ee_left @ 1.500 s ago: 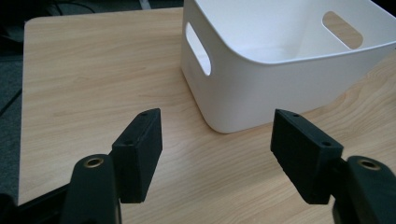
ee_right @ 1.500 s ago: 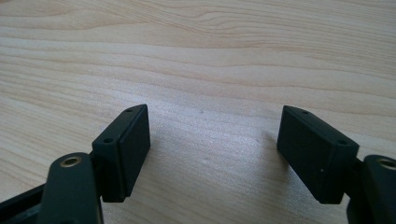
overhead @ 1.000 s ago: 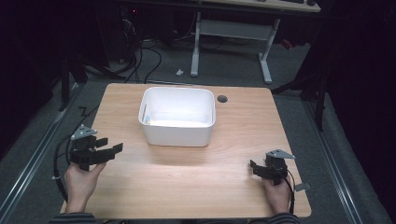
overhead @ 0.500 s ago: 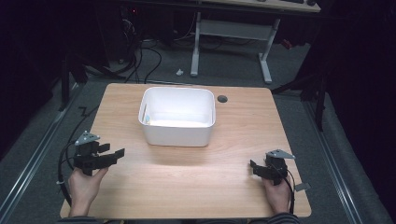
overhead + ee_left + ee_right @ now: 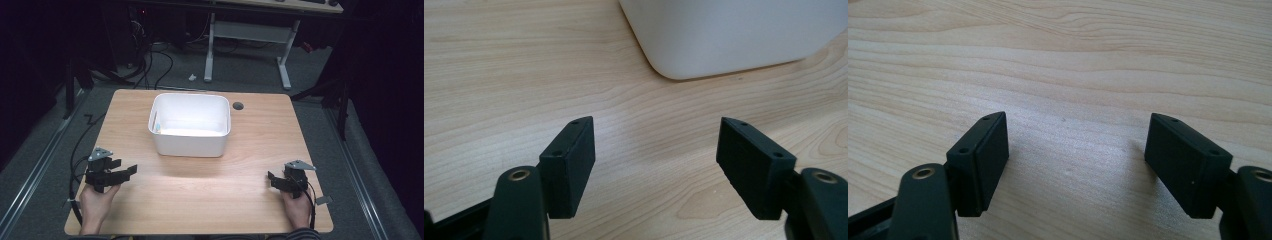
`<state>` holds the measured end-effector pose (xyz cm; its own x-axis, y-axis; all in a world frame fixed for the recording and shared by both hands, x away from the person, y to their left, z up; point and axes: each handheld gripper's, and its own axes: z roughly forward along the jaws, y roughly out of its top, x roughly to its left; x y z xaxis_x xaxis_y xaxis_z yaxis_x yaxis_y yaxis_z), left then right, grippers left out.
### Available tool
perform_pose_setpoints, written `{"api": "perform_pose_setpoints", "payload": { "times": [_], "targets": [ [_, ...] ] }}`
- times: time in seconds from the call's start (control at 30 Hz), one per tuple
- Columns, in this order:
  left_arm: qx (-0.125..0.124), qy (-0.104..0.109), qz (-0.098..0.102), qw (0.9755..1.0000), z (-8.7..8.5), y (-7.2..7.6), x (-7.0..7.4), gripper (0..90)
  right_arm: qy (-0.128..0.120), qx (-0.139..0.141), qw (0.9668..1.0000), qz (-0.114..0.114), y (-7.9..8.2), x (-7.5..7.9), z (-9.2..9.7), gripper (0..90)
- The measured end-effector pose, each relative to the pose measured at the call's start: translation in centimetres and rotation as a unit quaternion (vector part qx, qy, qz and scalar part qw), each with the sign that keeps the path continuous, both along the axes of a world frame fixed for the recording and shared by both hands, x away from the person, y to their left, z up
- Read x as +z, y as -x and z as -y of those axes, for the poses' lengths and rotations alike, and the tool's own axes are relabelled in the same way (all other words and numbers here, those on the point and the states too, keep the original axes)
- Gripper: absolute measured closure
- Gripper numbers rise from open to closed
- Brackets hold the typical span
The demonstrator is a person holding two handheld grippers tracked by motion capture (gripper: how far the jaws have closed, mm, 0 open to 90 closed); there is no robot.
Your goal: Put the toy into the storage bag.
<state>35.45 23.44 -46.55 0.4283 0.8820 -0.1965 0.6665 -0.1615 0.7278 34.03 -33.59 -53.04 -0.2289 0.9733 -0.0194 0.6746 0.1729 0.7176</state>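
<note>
A white rectangular bin (image 5: 190, 125) stands on the wooden table (image 5: 260, 145), slightly behind its middle. Something small and pale blue (image 5: 156, 128) lies against the bin's inner left wall; I cannot tell what it is. My left gripper (image 5: 127, 167) rests near the front left corner, open and holding nothing, its jaws turned toward the bin. In the left gripper view the gripper (image 5: 656, 150) faces the bin's near corner (image 5: 734, 35) across bare wood. My right gripper (image 5: 271, 180) sits near the front right corner, open, jaws pointing left. The right gripper view has that gripper (image 5: 1078, 150) spread over plain tabletop (image 5: 1073, 60).
A round cable hole (image 5: 238, 106) sits in the table just right of the bin's back corner. Beyond the table are dark floor, loose cables (image 5: 150, 60) and the white legs of another desk (image 5: 245, 35). Cables trail off the left edge (image 5: 75, 160).
My left gripper has drawn back toward the table's front edge, away from the bin. The right gripper and the bin have stayed put.
</note>
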Motion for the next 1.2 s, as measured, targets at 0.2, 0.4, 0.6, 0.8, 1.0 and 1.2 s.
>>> {"api": "perform_pose_setpoints", "payload": {
  "times": [0.2,0.4,0.6,0.8,1.0,1.2],
  "targets": [
    [0.000,-0.005,-0.006,1.0000,0.5,-0.1,-1.1,31.7,0.000,0.000,1.0000,0.000,0.0,0.0,0.0,25.7],
    [0.000,-0.013,-0.014,0.9998,1.1,-0.3,-2.4,31.3,0.000,0.000,1.0000,0.000,0.0,0.0,0.0,25.7],
    [0.001,-0.025,-0.017,0.9995,1.5,-0.4,-3.5,31.2,0.000,0.000,1.0000,0.000,0.0,0.0,0.0,25.7],
    [0.006,-0.036,-0.020,0.9991,2.0,-0.6,-4.7,31.0,0.000,0.000,1.0000,0.000,0.0,0.0,0.0,25.7],
    [0.008,-0.050,-0.013,0.9986,2.5,-0.7,-5.6,30.7,0.000,0.000,1.0000,0.000,0.0,0.0,0.0,25.7],
    [0.015,-0.066,0.006,0.9977,3.1,-0.7,-6.3,30.7,0.000,0.000,1.0000,0.000,0.0,0.0,0.0,25.7]
  ]
}}
